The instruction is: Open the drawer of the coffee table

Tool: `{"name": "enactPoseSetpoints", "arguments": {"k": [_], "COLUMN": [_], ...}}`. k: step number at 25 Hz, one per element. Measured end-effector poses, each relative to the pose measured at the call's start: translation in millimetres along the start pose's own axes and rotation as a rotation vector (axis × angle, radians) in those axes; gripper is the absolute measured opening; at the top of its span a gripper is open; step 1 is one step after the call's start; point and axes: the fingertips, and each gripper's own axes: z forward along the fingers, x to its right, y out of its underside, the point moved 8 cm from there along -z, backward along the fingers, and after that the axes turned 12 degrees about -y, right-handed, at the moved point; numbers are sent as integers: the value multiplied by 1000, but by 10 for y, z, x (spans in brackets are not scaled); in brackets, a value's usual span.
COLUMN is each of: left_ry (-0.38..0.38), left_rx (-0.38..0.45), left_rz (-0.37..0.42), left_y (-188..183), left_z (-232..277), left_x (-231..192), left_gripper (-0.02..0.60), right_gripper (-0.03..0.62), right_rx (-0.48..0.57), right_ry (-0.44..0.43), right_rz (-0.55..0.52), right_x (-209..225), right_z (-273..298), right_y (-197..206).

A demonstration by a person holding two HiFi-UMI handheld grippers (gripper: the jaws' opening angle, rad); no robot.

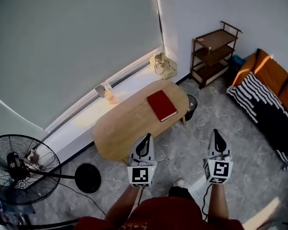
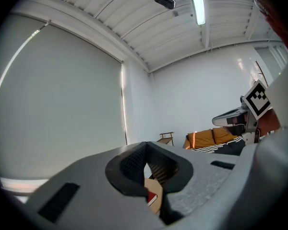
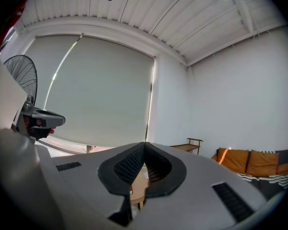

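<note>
A light wooden oval coffee table (image 1: 122,128) stands by the window, with a red book (image 1: 162,105) lying on its right half. No drawer front shows in any view. My left gripper (image 1: 145,137) hovers at the table's near edge, jaws together and empty. My right gripper (image 1: 216,132) is held over the floor to the table's right, also shut with nothing in it. In the left gripper view a sliver of table (image 2: 157,204) and the book (image 2: 151,196) show below the closed jaws (image 2: 145,147). The right gripper view shows table (image 3: 140,186) under its closed jaws (image 3: 144,147).
A standing fan (image 1: 19,169) with a round black base (image 1: 88,178) is at the left. A wooden shelf (image 1: 213,54) and an orange sofa with a striped throw (image 1: 266,95) are to the right. A bag (image 1: 164,65) and a bottle (image 1: 109,96) sit on the window ledge.
</note>
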Motion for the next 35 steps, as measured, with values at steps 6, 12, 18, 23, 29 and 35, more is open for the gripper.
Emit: {"name": "enactPoseSetpoints", "arguments": {"k": [6,12,18,23,29,35], "left_ry": [23,37,66,112,127,137], "left_rx": [8,6,11,44,31,50], "left_rz": [-1,-19,-33,-41,-14,-23], "left_y": [-30,-16,107,131,260,295], "left_z": [452,738,983,1082,1099,1122], "left_x": [362,431,138,-255,-705,-860], "left_gripper": [6,6,6,6,6,6], "right_gripper": [-2,53,174,231,282,284], "right_rx": [7,15,-7,12,31,9], "right_ry": [-6,-15,-13,42,59,54], "right_rz": [22,29,20,5,16,-3], "right_x": [411,527,294,-48,-444,-599], "right_z": [231,477,772,923,1054,1117], "right_y": [101,150,177,63,-40,-60]}}
